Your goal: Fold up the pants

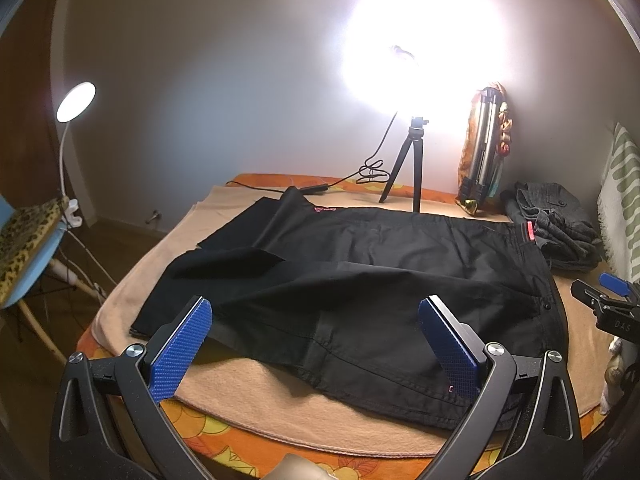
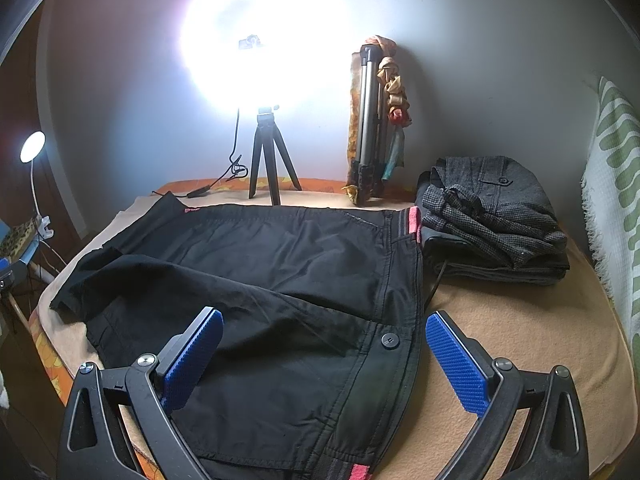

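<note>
Black pants (image 1: 360, 280) are laid flat mid-frame for folding, while both grippers (image 1: 316, 344) (image 2: 324, 356) are held spread wide above them.

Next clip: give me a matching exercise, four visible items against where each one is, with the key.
Items:
1. black pants
2. folded grey checked garment
3. small black tripod
4. white gooseneck lamp

Places:
A. clipped to the blue chair left of the bed
B. spread flat on the peach blanket
C. far edge, under the bright glare
D. stacked right of the waistband

Pairs: 1-B, 2-D, 3-C, 4-A
</note>
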{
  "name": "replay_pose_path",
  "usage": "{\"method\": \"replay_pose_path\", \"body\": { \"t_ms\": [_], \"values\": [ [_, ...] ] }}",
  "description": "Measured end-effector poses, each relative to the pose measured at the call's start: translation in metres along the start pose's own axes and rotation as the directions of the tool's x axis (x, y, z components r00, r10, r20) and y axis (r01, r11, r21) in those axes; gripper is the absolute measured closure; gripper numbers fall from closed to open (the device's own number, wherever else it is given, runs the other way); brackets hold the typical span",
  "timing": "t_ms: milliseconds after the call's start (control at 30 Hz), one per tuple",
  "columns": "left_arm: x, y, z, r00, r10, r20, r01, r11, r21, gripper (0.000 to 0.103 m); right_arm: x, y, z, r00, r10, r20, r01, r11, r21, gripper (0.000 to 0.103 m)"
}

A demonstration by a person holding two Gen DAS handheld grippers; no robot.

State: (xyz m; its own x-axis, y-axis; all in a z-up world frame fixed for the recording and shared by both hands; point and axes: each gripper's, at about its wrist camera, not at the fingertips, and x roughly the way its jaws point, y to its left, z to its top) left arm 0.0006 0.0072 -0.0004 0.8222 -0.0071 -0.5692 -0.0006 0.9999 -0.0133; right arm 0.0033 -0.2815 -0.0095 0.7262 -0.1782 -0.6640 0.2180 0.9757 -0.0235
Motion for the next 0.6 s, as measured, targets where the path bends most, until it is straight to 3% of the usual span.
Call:
{"method": "replay_pose_path", "body": {
  "t_ms": [600],
  "values": [
    [0.0000, 0.0034, -0.0001, 1.000, 0.000, 0.002, 0.000, 1.000, -0.002, 0.000, 0.0003, -0.0001, 0.0002, 1.000, 0.001, 0.000, -0.001, 1.000, 0.002, 0.000]
  ]
}}
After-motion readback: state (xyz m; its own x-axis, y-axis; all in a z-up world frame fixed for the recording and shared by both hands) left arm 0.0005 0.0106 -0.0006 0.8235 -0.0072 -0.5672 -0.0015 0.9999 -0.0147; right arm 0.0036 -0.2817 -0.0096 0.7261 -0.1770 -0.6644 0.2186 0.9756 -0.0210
